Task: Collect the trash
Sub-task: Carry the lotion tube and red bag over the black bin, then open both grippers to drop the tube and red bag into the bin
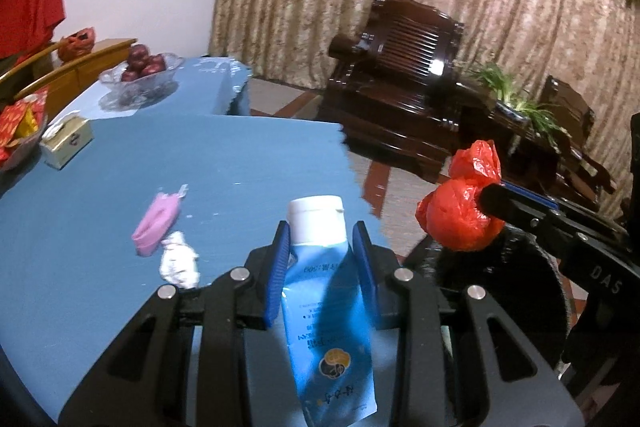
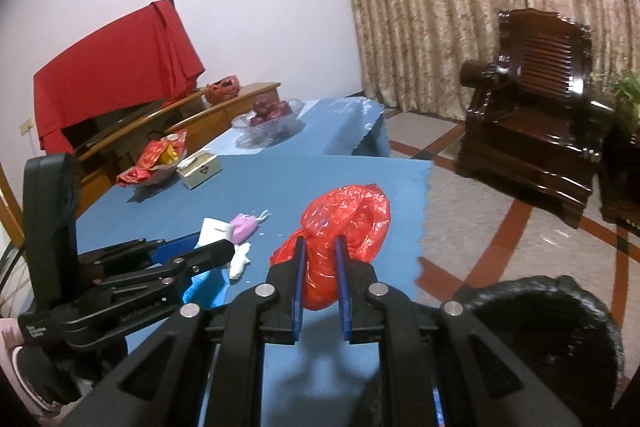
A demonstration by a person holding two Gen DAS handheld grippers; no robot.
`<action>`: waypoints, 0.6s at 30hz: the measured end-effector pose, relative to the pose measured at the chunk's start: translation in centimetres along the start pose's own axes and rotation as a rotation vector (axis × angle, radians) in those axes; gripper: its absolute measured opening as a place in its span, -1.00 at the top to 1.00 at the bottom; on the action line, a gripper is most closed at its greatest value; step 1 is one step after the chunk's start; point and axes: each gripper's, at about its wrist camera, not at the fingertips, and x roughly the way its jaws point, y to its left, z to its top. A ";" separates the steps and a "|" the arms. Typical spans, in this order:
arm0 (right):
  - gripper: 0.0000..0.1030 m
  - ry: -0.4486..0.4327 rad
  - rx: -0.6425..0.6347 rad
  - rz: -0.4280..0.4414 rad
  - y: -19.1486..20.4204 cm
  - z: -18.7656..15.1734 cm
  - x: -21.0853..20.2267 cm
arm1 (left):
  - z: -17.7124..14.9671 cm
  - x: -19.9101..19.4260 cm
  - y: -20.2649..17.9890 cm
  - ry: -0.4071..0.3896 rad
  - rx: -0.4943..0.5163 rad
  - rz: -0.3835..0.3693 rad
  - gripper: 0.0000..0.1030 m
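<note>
My left gripper (image 1: 322, 233) is shut on a blue squeeze tube (image 1: 326, 315) with a white cap, held above the blue table (image 1: 200, 155). My right gripper (image 2: 321, 245) is shut on a crumpled red plastic bag (image 2: 344, 227) near the table's right edge; the bag also shows in the left wrist view (image 1: 460, 211). A pink wrapper (image 1: 154, 223) and a crumpled white tissue (image 1: 178, 261) lie on the table left of the left gripper. In the right wrist view the left gripper (image 2: 224, 247) sits at left with the tube's cap (image 2: 214, 229).
A black bin (image 2: 552, 339) stands low at right, beside the table. On the table's far side are a tissue box (image 1: 66, 141), a glass bowl of red fruit (image 1: 140, 73) and a dish of red packets (image 1: 18, 131). A dark wooden armchair (image 1: 400, 87) stands beyond.
</note>
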 end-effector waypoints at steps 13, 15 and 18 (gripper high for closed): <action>0.73 -0.022 0.070 -0.190 -7.1 -3.1 -7.9 | -0.2 1.4 -9.7 0.010 0.112 -0.174 0.41; 0.73 -0.025 0.088 -0.218 -8.2 -3.7 -9.0 | -0.4 1.9 -11.6 0.013 0.134 -0.202 0.41; 0.73 -0.031 0.108 -0.248 -9.2 -4.2 -10.1 | -0.8 2.5 -13.7 0.016 0.161 -0.233 0.41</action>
